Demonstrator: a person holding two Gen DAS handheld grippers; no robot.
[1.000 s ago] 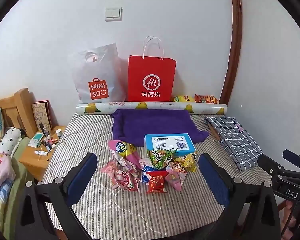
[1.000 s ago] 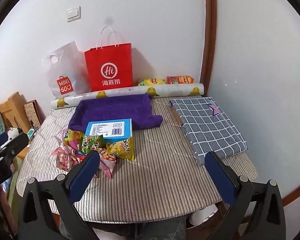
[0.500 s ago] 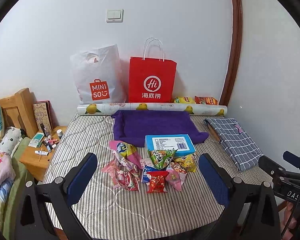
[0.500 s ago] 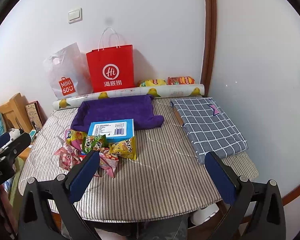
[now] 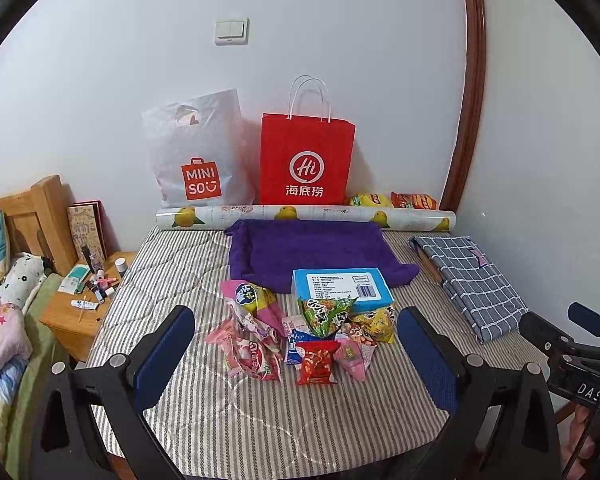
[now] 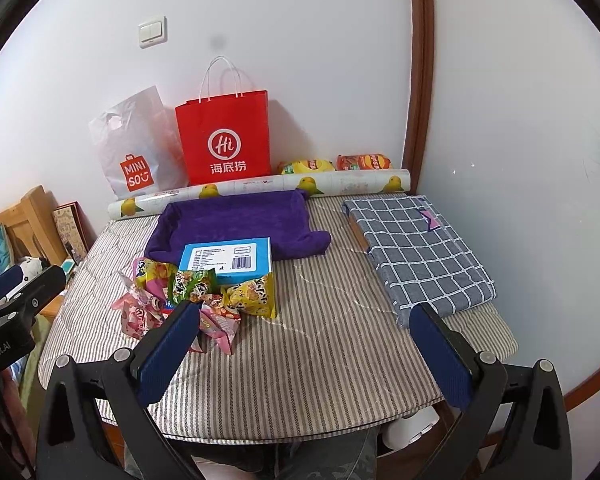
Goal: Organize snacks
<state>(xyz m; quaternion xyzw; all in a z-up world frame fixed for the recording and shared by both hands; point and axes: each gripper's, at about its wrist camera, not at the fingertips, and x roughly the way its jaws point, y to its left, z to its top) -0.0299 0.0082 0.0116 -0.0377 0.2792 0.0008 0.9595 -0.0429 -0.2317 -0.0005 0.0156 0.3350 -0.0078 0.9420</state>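
A pile of small snack packets (image 5: 300,332) lies on the striped table cover, in front of a blue box (image 5: 342,289) and a purple cloth tray (image 5: 308,250); the pile also shows at the left of the right wrist view (image 6: 204,296). My left gripper (image 5: 296,354) is open and empty, held above the near side of the pile. My right gripper (image 6: 304,346) is open and empty, to the right of the pile over bare cover. A red packet (image 5: 316,362) lies nearest the left gripper.
A red paper bag (image 5: 306,160) and a white Miniso bag (image 5: 198,152) stand against the back wall behind a lemon-print roll (image 5: 304,215). Two chip bags (image 5: 392,200) lie at the back right. A folded checked cloth (image 6: 416,248) lies right. A wooden nightstand (image 5: 76,312) stands left.
Both views have shifted slightly; the scene sits a little lower in frame, as both grippers tilted or rose a bit. Nothing on the table has moved.
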